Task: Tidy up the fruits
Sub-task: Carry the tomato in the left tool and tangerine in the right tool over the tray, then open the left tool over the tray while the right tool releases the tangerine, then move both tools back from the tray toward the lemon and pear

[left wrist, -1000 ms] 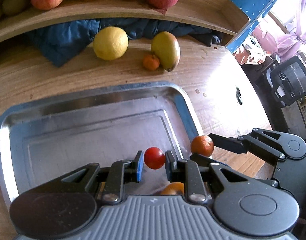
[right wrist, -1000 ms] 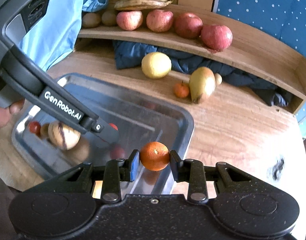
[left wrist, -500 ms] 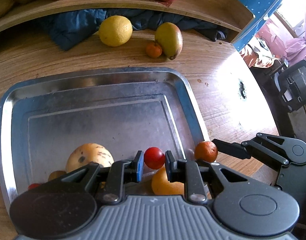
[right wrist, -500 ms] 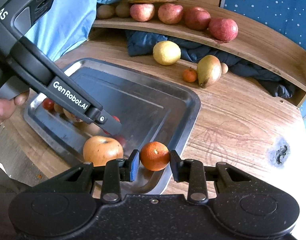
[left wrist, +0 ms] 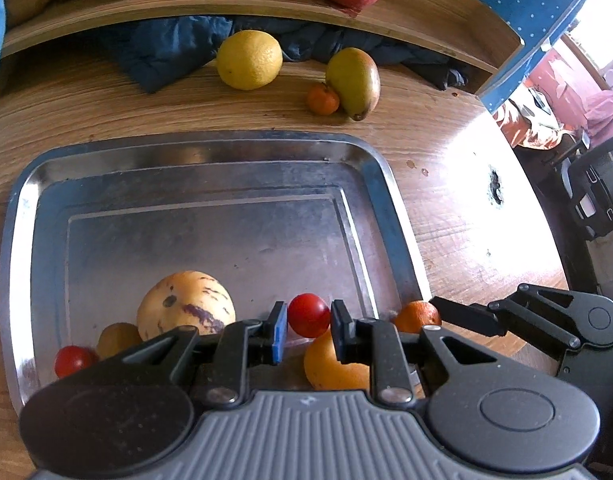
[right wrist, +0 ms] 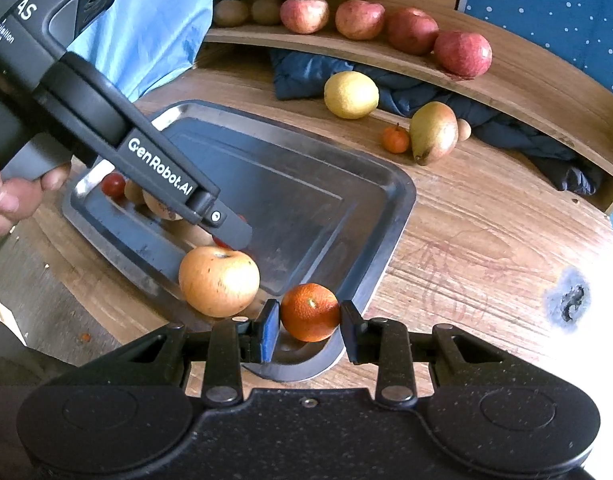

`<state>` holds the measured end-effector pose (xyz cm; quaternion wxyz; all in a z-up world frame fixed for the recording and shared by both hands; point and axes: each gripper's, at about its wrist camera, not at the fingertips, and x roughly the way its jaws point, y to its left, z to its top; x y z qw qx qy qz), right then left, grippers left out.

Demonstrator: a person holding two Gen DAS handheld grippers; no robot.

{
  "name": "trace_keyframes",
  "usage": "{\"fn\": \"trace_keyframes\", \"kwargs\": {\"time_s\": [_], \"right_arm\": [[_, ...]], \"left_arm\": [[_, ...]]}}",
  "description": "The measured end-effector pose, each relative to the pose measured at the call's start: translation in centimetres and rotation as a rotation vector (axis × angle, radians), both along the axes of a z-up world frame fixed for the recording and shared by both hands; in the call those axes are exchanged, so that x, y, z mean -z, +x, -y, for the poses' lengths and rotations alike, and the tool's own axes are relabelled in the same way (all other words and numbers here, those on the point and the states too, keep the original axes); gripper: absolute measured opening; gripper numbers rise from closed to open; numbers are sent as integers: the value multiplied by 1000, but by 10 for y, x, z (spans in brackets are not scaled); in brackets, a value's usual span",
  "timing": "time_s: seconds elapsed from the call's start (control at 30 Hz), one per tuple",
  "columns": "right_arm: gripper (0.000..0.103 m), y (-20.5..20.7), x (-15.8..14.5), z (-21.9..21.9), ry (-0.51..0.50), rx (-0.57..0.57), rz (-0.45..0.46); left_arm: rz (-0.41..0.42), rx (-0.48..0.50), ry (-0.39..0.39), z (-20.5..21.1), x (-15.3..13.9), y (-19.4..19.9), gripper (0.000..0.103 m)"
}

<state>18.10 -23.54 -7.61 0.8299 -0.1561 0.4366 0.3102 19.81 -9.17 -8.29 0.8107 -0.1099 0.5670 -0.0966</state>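
Cherry tomato (left wrist: pixel 308 315) pinched by left tool (left wrist: pixel 308 330); only right view shows right tool (right wrist: pixel 309 326) pinching tangerine (right wrist: pixel 310 312).

Both grippers have drawn back toward the tray's (left wrist: pixel 390 208) near edge, bringing its fruits into view.

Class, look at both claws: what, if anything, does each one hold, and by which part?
The left claw grips a cherry tomato by its two opposite sides. The right claw grips a small mandarin, also pinched across its sides.
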Motion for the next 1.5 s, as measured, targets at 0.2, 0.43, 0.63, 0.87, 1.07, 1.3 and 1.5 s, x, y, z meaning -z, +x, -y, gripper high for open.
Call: {"fn": "trace_keyframes", "kwargs": {"time_s": [0.2,0.43,0.63,0.87,1.07,1.3,1.5], "right_arm": [[35,-3,3,1,-1,-18,-2],[36,-7,2,2,2,-29,2],[46,-11,2,4,3,-33,5],[64,-18,0,7,6,-31,19],[78,-24,-6,8,20,-44,33],[89,-25,-11,4,49,-72,35],[97,-25,-15,-1,72,-85,33]], "left_arm": [[4,-34,10,-1,-1,-4,25],[7,-54,20,-1,-5,-11,34],[16,-61,29,-5,-13,-23,50],[13,-83,52,-13,-21,-43,58],[4,-97,98,-23,-30,-62,75],[-43,-115,170,-36,-32,-75,96],[-63,-130,228,-42,-37,-78,102]]}}
